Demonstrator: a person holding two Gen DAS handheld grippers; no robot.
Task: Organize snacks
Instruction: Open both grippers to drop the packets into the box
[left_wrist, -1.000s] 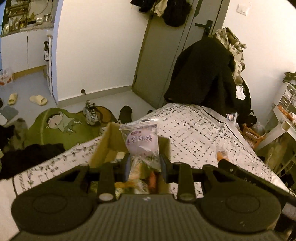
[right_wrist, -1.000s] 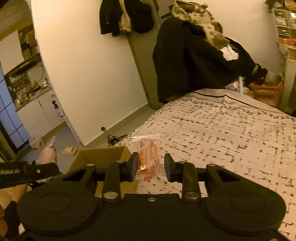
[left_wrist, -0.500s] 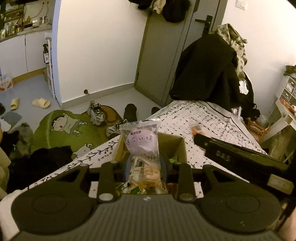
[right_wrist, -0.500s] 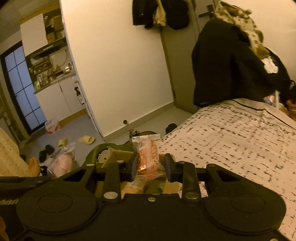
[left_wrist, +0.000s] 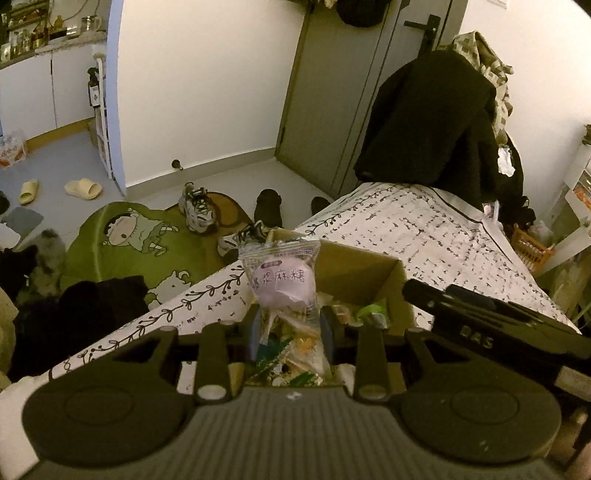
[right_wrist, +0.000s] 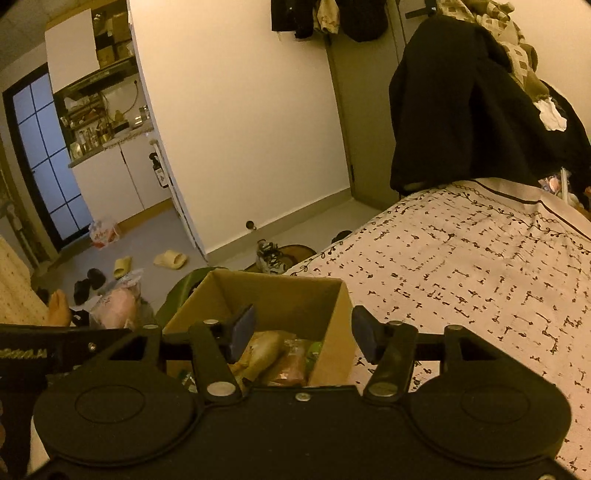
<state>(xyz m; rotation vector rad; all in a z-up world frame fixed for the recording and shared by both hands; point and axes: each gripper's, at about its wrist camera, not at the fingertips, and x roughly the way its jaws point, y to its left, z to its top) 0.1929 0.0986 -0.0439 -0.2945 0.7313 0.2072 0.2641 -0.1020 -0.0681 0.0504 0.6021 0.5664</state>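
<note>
Gripping a clear packet of purple mochi (left_wrist: 282, 284), the left tongs (left_wrist: 291, 326) hold it upright by its lower half, right above the open cardboard box (left_wrist: 369, 271). That box sits at the bed's (left_wrist: 424, 236) near left corner, on the patterned bedspread, and it is part-filled with wrapped snacks (left_wrist: 371, 314). From the right wrist view, the right tongs (right_wrist: 303, 328) stand wide apart with nothing between the pads, hovering over the same box (right_wrist: 280, 291), where an orange-wrapped snack (right_wrist: 291, 363) and a pale packet (right_wrist: 260, 349) lie inside. The right tool's black body (left_wrist: 491, 321) crosses the box's right side in the left view. Beyond the bed's left edge, a green cartoon rug (left_wrist: 125, 240) and sneakers (left_wrist: 197, 208) lie on the floor. Farther off, a black coat (left_wrist: 428, 122) hangs at the bed's far end beside the door (left_wrist: 351, 92).
</note>
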